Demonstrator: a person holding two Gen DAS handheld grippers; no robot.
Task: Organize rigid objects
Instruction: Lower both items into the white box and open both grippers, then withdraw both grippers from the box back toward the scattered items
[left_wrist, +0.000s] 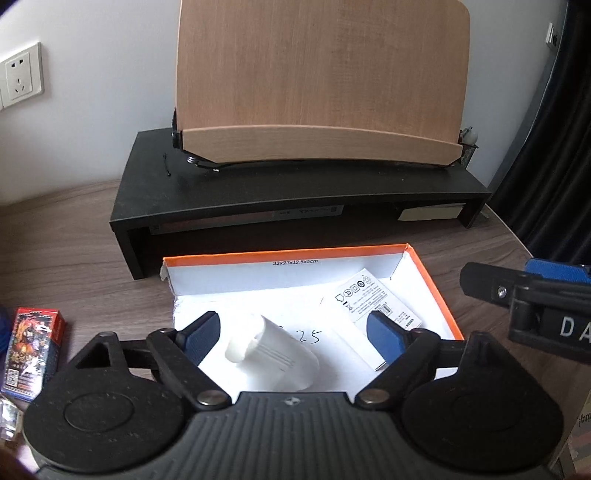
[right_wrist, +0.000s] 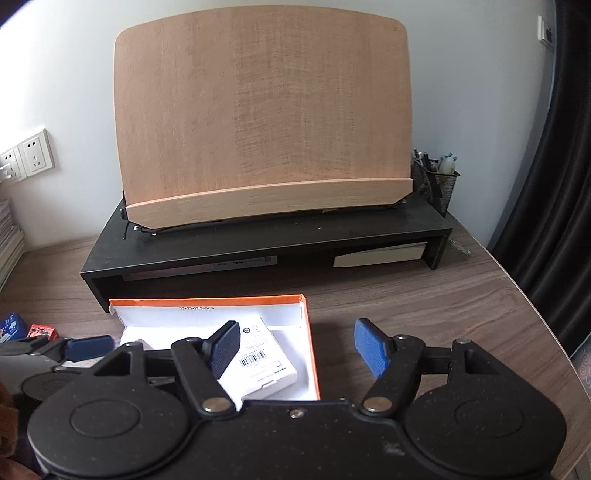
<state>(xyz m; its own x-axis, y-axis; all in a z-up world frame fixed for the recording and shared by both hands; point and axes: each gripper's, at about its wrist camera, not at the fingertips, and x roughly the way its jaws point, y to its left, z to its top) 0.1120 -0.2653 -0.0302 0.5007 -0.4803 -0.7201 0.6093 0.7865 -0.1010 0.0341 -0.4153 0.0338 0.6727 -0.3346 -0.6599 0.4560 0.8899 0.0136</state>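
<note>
**Lying tilted in the open box: a white cup and a flat carton**

Lying on its side between the spread pads of the left hand-held gripper (left_wrist: 299, 338), the white ribbed cup (left_wrist: 275, 356) points its open mouth up and to the left, its long axis running diagonally toward the lower right. No pad presses on it; the jaws stand released, with clear gaps on both sides. It is plain white plastic with fine vertical grooves, and its lower edge is cut off by the gripper body.

Just beyond the left gripper's right pad, the flat white carton (left_wrist: 373, 302) rests on the floor of the orange-rimmed box (left_wrist: 432, 291), its long axis slanting from upper left to lower right. Printed symbols and a barcode cover its face; the small text is too fine to read. Handwriting on the box floor is partly covered by the cup.

The right hand-held gripper (right_wrist: 301, 345) is also released and grasps nothing; its left pad hangs over the carton, its right pad over the bare desk (right_wrist: 424, 299) outside the box wall.

Left of the left gripper, a red card pack (left_wrist: 35, 350) lies on the desk, partly cut off by the gripper's body.
</note>
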